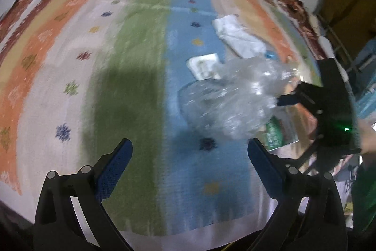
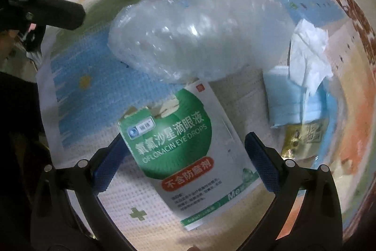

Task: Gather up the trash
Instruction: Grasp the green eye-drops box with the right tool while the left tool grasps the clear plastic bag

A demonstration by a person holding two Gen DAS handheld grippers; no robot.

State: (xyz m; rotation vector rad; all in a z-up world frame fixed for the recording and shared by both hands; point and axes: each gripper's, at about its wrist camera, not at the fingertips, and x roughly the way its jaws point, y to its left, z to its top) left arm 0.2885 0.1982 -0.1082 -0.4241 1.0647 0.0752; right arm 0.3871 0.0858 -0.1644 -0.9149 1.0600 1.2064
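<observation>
Right wrist: crinkly bubble wrap [image 2: 197, 29] beside glossy carton [image 2: 188, 147].

A striped rug [image 1: 141, 51] covers the floor here, and on it lie crumpled bubble wrap [image 2: 195, 25], an eye-drops box [image 2: 188, 145] touching it, white tissue [image 2: 307, 55] over a blue mask [image 2: 284, 100], and a gold packet [image 2: 303, 135] beside.
</observation>
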